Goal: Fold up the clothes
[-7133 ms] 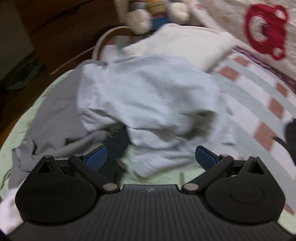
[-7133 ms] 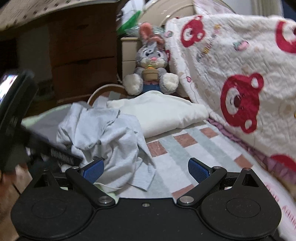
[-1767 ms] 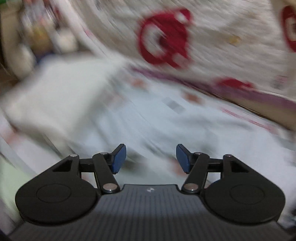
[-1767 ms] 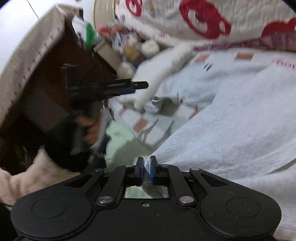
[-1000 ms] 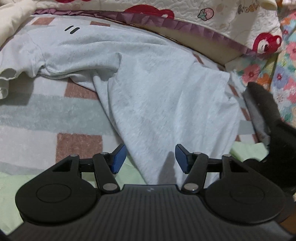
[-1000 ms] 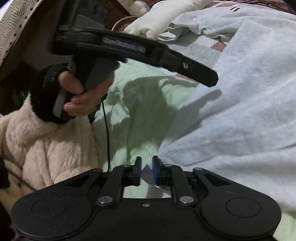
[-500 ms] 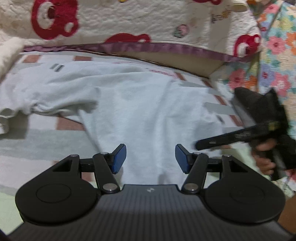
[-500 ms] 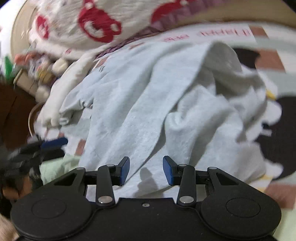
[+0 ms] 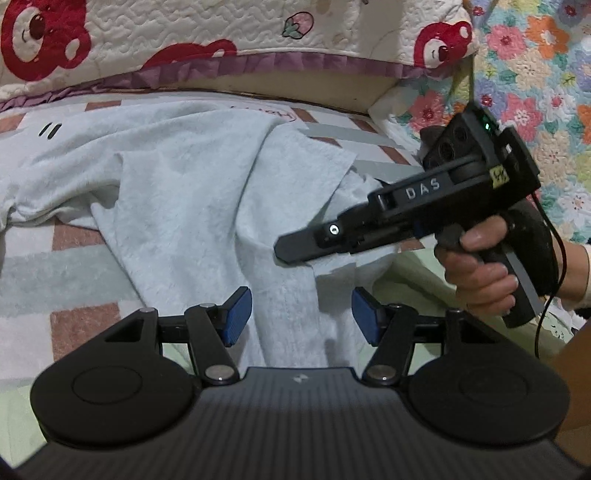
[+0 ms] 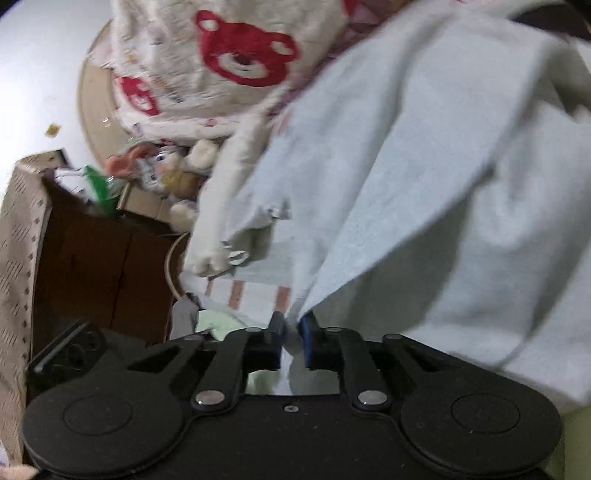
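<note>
A pale blue-grey garment (image 9: 192, 192) lies spread and creased over the striped bed cover (image 9: 44, 258). My left gripper (image 9: 301, 314) hangs open just above its near hem, with cloth showing between the blue pads (image 9: 236, 314) but not pinched. In the left wrist view the right gripper (image 9: 295, 247) comes in from the right, held by a hand (image 9: 476, 266), its tip on the garment's edge. In the right wrist view my right gripper (image 10: 292, 328) is shut on a fold of the garment (image 10: 424, 177), which drapes away from the jaws.
A bear-print quilt (image 9: 184, 33) with a purple trim runs along the back, and a floral quilt (image 9: 535, 74) sits at the right. A plush rabbit (image 10: 162, 173), a white pillow (image 10: 225, 206) and a dark wooden cabinet (image 10: 96, 266) stand beyond the bed's head. A light green sheet (image 9: 417, 280) lies near the front.
The right gripper went from open to shut on the garment's edge and swung closer into the left wrist view. The left gripper stayed open, drifting slightly nearer the hem.
</note>
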Demonstrator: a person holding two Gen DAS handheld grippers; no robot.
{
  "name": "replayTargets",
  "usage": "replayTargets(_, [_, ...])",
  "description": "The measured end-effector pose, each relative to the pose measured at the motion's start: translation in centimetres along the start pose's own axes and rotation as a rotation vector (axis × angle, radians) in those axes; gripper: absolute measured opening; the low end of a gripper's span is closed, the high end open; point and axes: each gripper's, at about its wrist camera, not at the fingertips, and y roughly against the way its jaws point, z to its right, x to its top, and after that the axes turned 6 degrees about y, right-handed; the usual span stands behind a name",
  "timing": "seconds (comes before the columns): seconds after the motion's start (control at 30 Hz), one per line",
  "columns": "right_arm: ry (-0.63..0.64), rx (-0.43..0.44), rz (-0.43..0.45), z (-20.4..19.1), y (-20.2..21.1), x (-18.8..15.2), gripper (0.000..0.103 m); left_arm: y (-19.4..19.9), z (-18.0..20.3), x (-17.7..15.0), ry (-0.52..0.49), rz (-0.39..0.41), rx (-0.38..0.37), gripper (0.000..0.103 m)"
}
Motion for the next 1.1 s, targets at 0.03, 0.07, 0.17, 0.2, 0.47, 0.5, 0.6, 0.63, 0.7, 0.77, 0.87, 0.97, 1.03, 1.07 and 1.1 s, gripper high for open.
replayTargets(0.03, [0.014, -0.002, 0.001, -0.2, 0.1, 0.1, 0.012, -0.1, 0.0, 0.0, 0.000, 0.001, 0.007, 0.059])
replayTargets(0.07, [0.029, -0.004, 0.002, -0.5, 0.2, 0.2, 0.011, -0.2, 0.0, 0.0, 0.001, 0.001, 0.014, 0.059])
replayTargets(0.17, [0.072, -0.010, 0.004, -1.1, 0.4, 0.5, 0.006, -0.4, 0.0, -0.1, 0.002, 0.003, 0.035, 0.060])
replayTargets(0.2, [0.086, -0.012, 0.005, -1.4, 0.5, 0.6, 0.006, -0.5, 0.0, -0.1, 0.002, 0.004, 0.042, 0.060])
replayTargets(0.47, [0.201, -0.029, 0.011, -3.2, 1.1, 1.5, 0.005, -2.1, -0.9, -0.4, 0.010, -0.035, 0.100, 0.016])
replayTargets(0.5, [0.215, -0.031, 0.011, -3.4, 1.2, 1.6, 0.005, -2.5, -0.9, -0.5, -0.003, -0.051, 0.095, 0.016])
replayTargets(0.6, [0.256, -0.143, 0.039, -2.2, 3.3, 1.8, 0.007, -3.7, -0.5, -0.8, -0.033, -0.095, 0.113, 0.044])
replayTargets(0.63, [0.269, -0.187, 0.050, -1.7, 4.1, 1.8, 0.009, -3.8, -0.3, -0.9, -0.041, -0.097, 0.112, 0.043])
replayTargets(0.7, [0.295, -0.276, 0.072, -0.7, 5.7, 2.0, 0.009, -3.2, 0.1, -0.9, -0.081, -0.058, 0.155, 0.013])
replayTargets(0.77, [0.321, -0.365, 0.094, 0.3, 7.3, 2.1, 0.012, -2.1, 0.6, -0.7, -0.136, 0.007, 0.224, 0.005])
replayTargets(0.87, [0.359, -0.498, 0.127, 1.8, 9.8, 2.2, 0.020, 1.7, -0.9, 0.2, -0.085, 0.169, 0.389, 0.005])
replayTargets(0.97, [0.396, -0.631, 0.161, 3.3, 12.2, 2.4, 0.034, 6.3, -3.1, 1.4, 0.010, 0.352, 0.571, 0.006])
replayTargets(1.03, [0.421, -0.720, 0.183, 4.3, 13.8, 2.5, 0.034, 8.3, -5.0, 1.3, 0.073, 0.421, 0.651, 0.006])
replayTargets(1.07, [0.414, -0.733, 0.189, 4.9, 14.3, 2.4, 0.036, 8.9, -5.9, 1.0, 0.103, 0.437, 0.678, 0.005])
replayTargets(1.1, [0.395, -0.708, 0.191, 5.4, 14.3, 2.2, 0.037, 9.3, -6.8, 0.8, 0.128, 0.443, 0.703, 0.005])
